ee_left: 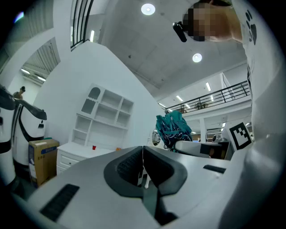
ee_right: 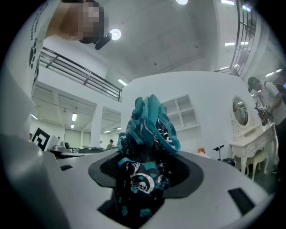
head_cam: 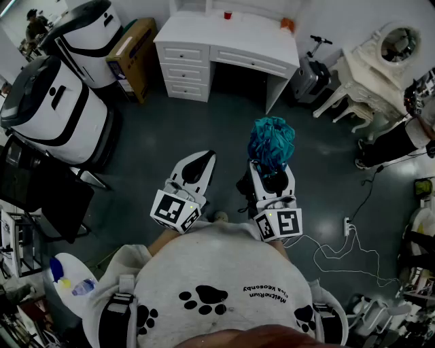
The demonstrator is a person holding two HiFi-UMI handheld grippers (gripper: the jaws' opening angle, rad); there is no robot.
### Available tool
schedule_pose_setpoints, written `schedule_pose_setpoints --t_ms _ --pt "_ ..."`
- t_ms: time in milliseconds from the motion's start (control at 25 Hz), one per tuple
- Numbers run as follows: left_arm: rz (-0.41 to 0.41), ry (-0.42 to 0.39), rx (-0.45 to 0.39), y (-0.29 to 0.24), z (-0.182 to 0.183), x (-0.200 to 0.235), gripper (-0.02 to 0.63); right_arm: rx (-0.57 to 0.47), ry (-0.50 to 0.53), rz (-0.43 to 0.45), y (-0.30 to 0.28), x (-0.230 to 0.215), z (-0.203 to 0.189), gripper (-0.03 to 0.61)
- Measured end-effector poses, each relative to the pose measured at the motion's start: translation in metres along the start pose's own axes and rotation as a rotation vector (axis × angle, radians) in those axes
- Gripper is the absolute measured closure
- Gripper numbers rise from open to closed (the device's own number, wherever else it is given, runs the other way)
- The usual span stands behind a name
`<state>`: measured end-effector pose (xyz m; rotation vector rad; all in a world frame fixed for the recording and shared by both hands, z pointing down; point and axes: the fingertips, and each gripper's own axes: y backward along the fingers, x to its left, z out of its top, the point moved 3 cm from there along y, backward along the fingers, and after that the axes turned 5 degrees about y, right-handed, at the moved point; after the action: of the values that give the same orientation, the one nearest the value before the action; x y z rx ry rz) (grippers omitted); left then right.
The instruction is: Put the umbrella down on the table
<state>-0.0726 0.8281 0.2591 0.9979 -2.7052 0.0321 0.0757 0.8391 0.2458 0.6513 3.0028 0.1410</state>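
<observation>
Nearest is the person's pale shirt point(head_cam: 211, 292), soft cloth printed with black paw marks; just ahead of it both tools are held about level over the dark, smooth floor point(head_cam: 170, 129). The left claw point(ee_left: 143, 154) is closed, its two grey jaws meeting along a thin seam with nothing between the ribbed black pads. The right claw point(ee_right: 143, 174) is clamped on the umbrella point(ee_right: 149, 125), a folded bundle of crumpled teal fabric with black and white swirls; the bunched cloth fills the gap between the pads and stands out beyond the jaw tips. In the head view the umbrella point(head_cam: 272, 143) hangs in the air above the floor, well apart from the surface point(head_cam: 231, 41). A thin white cable point(head_cam: 326, 255) loops over the floor to the right. Farther off, a brown cardboard box point(head_cam: 132, 51) stands beside the white, flat-topped surface; its contents cannot be seen. The panelled drawers point(head_cam: 183, 68) are shut; a small red cup point(head_cam: 228, 14) stands on top near the back edge. A white carved dressing table point(head_cam: 380, 61) with a round mirror stands at far right.
</observation>
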Motion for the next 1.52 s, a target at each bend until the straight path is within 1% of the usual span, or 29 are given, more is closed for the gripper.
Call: schedule_pose_setpoints --t_ms 200,440,600,720,880,1200,1360,1520 --pt "-0.021 0.003 -0.015 0.011 0.003 0.016 0.595 0.003 0.013 0.017 -0.011 0.029 -0.006 0.305" --pt "-0.054 0.006 -0.037 0.024 0.009 0.03 0.595 -0.018 0.031 -0.002 -0.018 0.051 -0.004 0.305" --pt "-0.067 -0.004 -0.053 0.034 0.018 0.047 0.595 -0.035 0.014 -0.02 -0.028 0.066 -0.003 0.305" --pt "-0.082 0.005 -0.049 0.04 0.023 0.059 0.595 -0.035 0.018 -0.039 -0.035 0.078 -0.003 0.305" --pt "-0.101 0.028 -0.036 0.042 0.02 0.073 0.595 -0.026 0.041 -0.053 -0.042 0.088 -0.005 0.305" --pt "-0.101 0.051 -0.013 0.014 0.013 0.093 0.595 0.005 0.014 -0.074 -0.068 0.065 -0.015 0.305" --pt "-0.09 0.055 -0.016 -0.007 0.012 0.115 0.595 0.003 0.005 -0.071 -0.096 0.051 -0.021 0.305" --pt "-0.059 0.05 -0.017 -0.037 0.012 0.137 0.595 0.0 -0.005 -0.052 -0.131 0.027 -0.027 0.305"
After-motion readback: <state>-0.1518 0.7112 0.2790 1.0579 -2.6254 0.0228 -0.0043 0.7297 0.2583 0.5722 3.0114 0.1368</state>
